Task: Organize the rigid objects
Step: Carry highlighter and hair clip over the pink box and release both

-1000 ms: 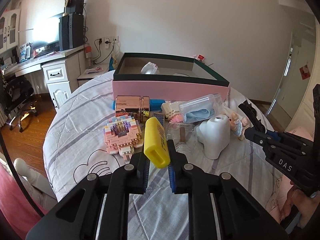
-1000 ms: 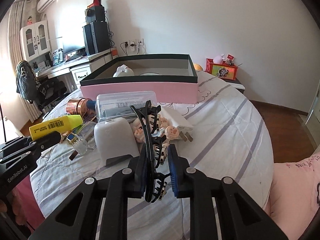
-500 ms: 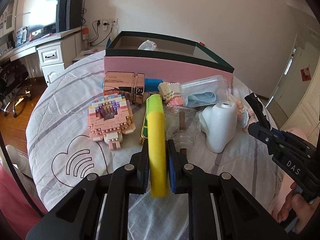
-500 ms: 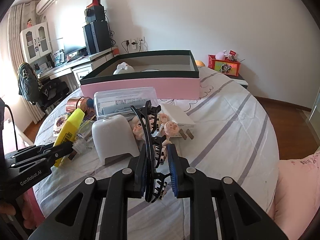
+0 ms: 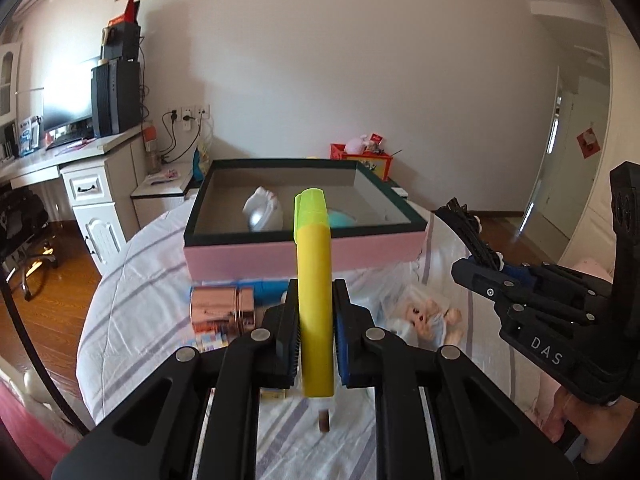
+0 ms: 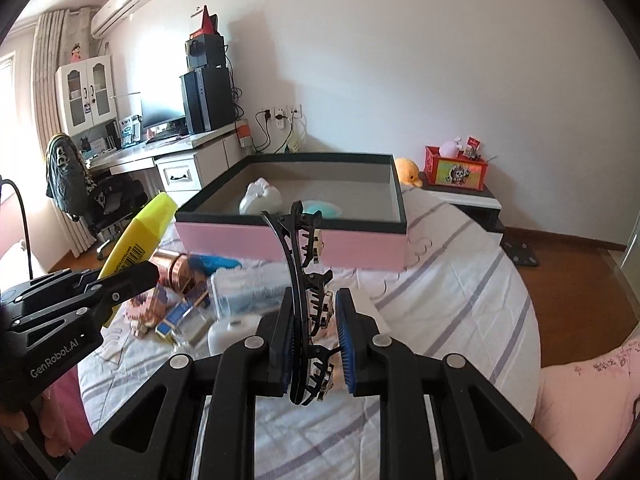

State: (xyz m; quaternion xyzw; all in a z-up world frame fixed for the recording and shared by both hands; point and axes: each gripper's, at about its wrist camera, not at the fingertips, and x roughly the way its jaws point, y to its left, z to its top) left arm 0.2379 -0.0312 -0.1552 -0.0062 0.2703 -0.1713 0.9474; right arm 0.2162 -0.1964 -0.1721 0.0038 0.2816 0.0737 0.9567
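- The left gripper [image 5: 316,334] is clamped on the yellow highlighter [image 5: 314,280], which stands at frame centre, aimed toward the pink box [image 5: 304,258], probably for dropping in.
- The right gripper [image 6: 316,340] is clamped on the black hair claw [image 6: 306,280], held upright at lower centre for the same box.

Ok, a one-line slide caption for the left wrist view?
Left gripper clamps a yellow highlighter upright before the pink box; right gripper holds a black hair clip.

Striped bed [image 6: 460,280], pink box [image 6: 292,244], perhaps doll [image 5: 420,316]
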